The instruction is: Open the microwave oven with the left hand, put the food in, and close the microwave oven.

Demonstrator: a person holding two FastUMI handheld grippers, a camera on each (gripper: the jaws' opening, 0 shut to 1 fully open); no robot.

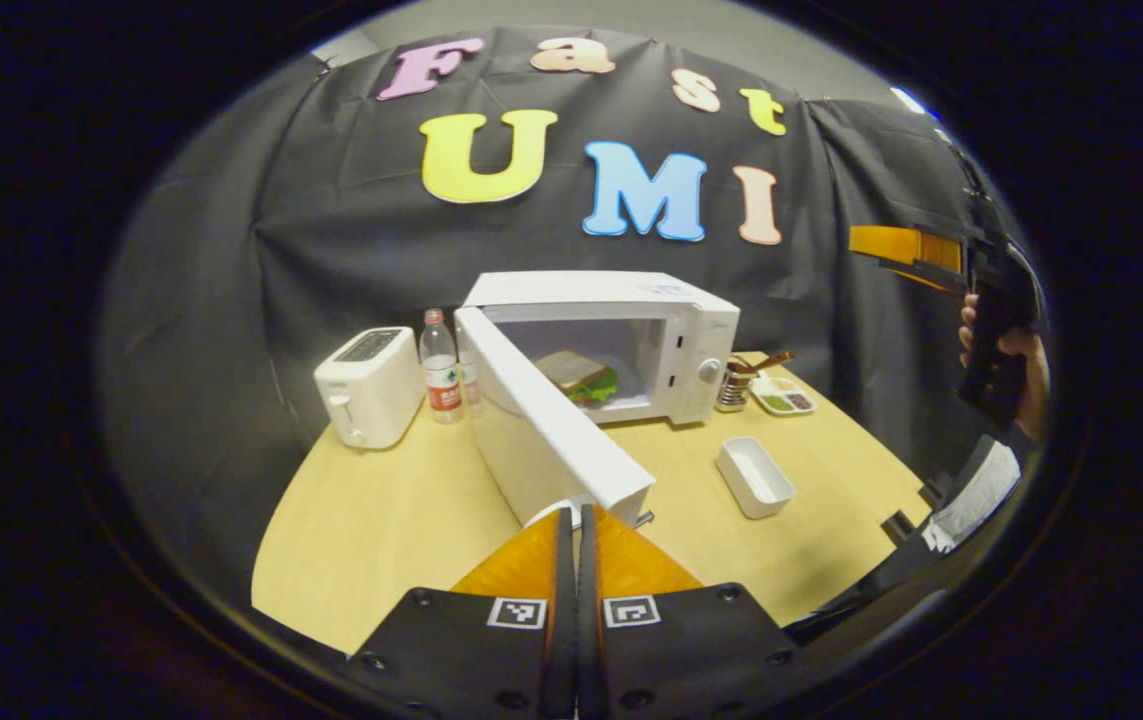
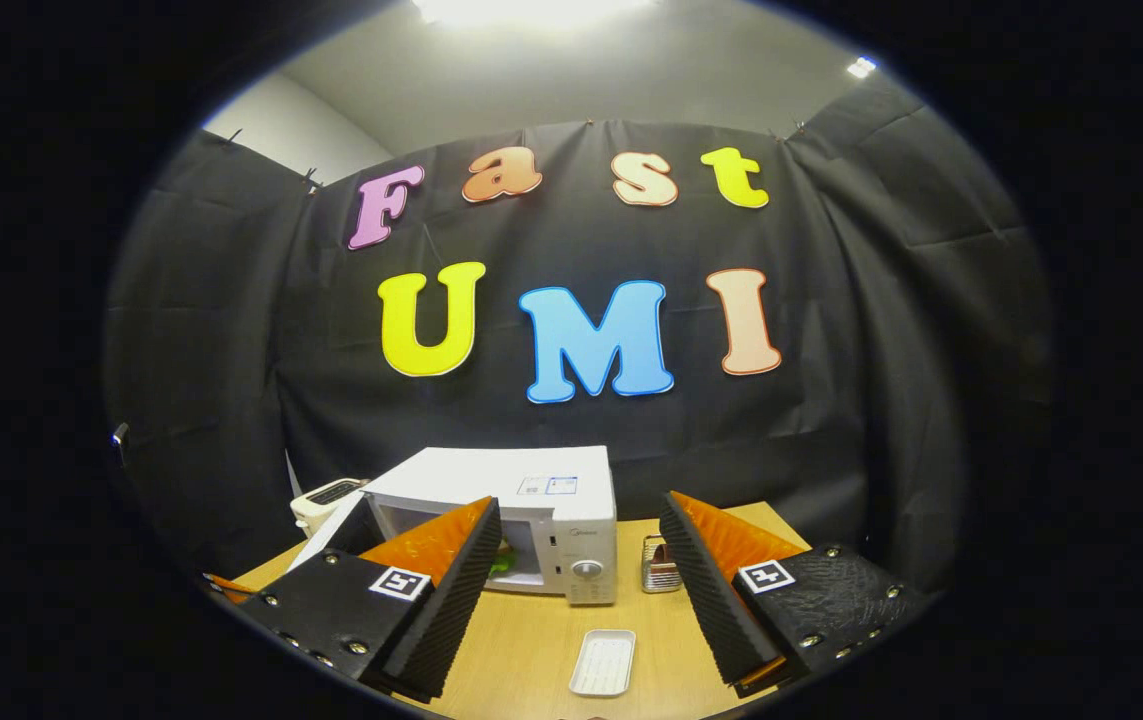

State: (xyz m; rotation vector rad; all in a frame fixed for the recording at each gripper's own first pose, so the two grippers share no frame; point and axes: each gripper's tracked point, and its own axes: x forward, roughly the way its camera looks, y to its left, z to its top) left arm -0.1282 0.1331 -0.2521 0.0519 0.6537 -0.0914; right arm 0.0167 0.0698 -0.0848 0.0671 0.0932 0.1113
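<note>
- The left tool [image 1: 578, 520] is sitting with its fingers pressed together, nothing showing between them, its tips just at the free end of the microwave door [image 1: 551, 420]; whether they are touching the door edge I cannot tell.
- The right tool [image 2: 581, 580] is hanging wide open and holding nothing, raised well back from the bench [image 1: 381, 520].
- The door is standing swung out toward the left tool, and the sandwich [image 1: 579, 377] is lying inside the microwave [image 1: 671, 340], so closing looks like the step remaining.
- Judging the risk: pushing with closed tips on the door's narrow end could be slipping off, leaving the door ajar.
- A hard shove could be shifting the microwave into the water bottle [image 1: 442, 380] and toaster [image 1: 369, 385] standing just beside it.
- The white tray [image 1: 755, 477] is lying on the bench right of the door's swing, well apart, so it looks safe.
</note>
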